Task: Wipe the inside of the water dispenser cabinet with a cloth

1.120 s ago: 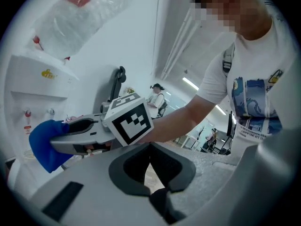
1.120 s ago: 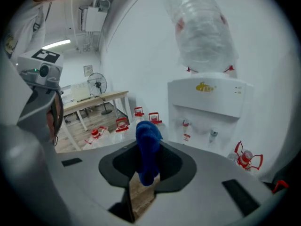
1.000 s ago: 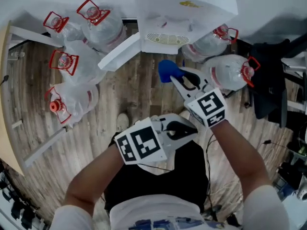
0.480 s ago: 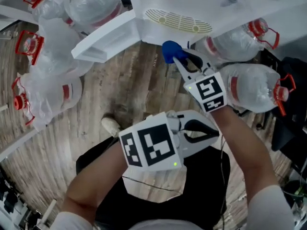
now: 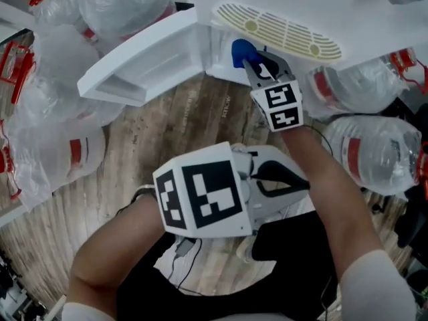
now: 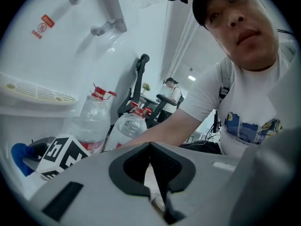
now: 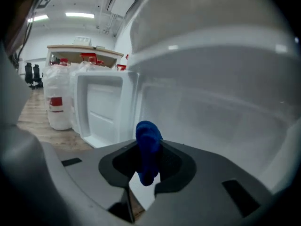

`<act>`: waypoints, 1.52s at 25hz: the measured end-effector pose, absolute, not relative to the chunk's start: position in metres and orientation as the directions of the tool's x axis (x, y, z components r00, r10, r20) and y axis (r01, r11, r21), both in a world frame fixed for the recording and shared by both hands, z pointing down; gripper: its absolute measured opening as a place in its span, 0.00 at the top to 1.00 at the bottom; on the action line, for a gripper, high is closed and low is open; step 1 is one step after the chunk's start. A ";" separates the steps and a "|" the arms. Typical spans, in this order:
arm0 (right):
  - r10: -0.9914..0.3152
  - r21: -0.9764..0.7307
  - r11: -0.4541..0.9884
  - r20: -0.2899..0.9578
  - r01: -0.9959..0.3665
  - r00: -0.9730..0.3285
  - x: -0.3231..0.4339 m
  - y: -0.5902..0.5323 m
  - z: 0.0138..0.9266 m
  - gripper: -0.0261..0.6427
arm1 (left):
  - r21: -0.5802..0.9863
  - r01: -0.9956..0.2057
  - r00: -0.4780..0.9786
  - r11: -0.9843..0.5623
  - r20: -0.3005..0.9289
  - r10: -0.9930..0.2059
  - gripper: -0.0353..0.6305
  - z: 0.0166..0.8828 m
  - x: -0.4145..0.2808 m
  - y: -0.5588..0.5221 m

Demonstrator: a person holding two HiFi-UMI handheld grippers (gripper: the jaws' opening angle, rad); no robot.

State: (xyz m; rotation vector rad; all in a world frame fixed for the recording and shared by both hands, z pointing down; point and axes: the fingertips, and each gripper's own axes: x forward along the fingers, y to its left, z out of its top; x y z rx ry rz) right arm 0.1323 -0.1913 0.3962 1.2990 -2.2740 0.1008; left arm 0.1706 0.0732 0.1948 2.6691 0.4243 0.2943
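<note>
At the open mouth of the water dispenser cabinet, the right gripper clamps a blue cloth, bunched upright, with the white inner wall just ahead. The left gripper, jaws pressed together on nothing, hangs near the body.

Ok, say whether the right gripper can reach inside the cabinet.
Probably yes: the door stands open, and the right gripper, shut on the cloth, faces the cabinet with nothing between.
</note>
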 end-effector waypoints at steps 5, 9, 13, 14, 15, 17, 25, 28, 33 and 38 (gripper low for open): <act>-0.829 0.266 0.483 0.445 -0.834 -0.337 0.141 -0.233 0.435 0.84 | 0.387 0.244 0.942 -0.889 0.122 0.311 0.94 0.225 0.174 0.057; -0.880 0.254 0.391 0.385 -0.885 -0.278 0.151 -0.257 0.431 0.84 | 0.388 0.232 0.954 -0.892 0.086 0.286 0.94 0.235 0.172 0.051; -0.928 0.271 0.324 0.277 -0.906 -0.249 0.152 -0.275 0.402 0.84 | 0.379 0.198 0.967 -0.904 0.076 0.244 0.94 0.246 0.168 0.044; -0.938 0.274 0.306 0.252 -0.912 -0.239 0.153 -0.279 0.396 0.84 | 0.375 0.188 0.969 -0.908 0.078 0.233 0.94 0.250 0.168 0.043; -0.946 0.275 0.288 0.229 -0.918 -0.228 0.155 -0.284 0.391 0.84 | 0.369 0.181 0.971 -0.912 0.082 0.226 0.94 0.254 0.169 0.042; -0.960 0.273 0.254 0.191 -0.928 -0.207 0.159 -0.293 0.383 0.84 | 0.352 0.177 0.971 -0.919 0.089 0.221 0.94 0.259 0.172 0.043; -0.972 0.296 0.191 0.187 -0.936 -0.139 0.171 -0.328 0.403 0.84 | 0.362 0.145 0.984 -0.921 0.042 0.171 0.94 0.271 0.165 0.044; -0.965 0.315 0.209 0.221 -0.926 -0.143 0.168 -0.335 0.418 0.84 | 0.363 0.148 0.983 -0.920 0.050 0.177 0.94 0.277 0.162 0.044; -0.956 0.290 0.218 0.257 -0.932 -0.144 0.169 -0.344 0.446 0.84 | 0.372 0.189 0.972 -0.909 0.061 0.227 0.94 0.286 0.163 0.045; -0.927 0.253 0.232 0.348 -0.939 -0.136 0.172 -0.339 0.484 0.84 | 0.392 0.268 0.945 -0.880 0.072 0.319 0.94 0.294 0.169 0.051</act>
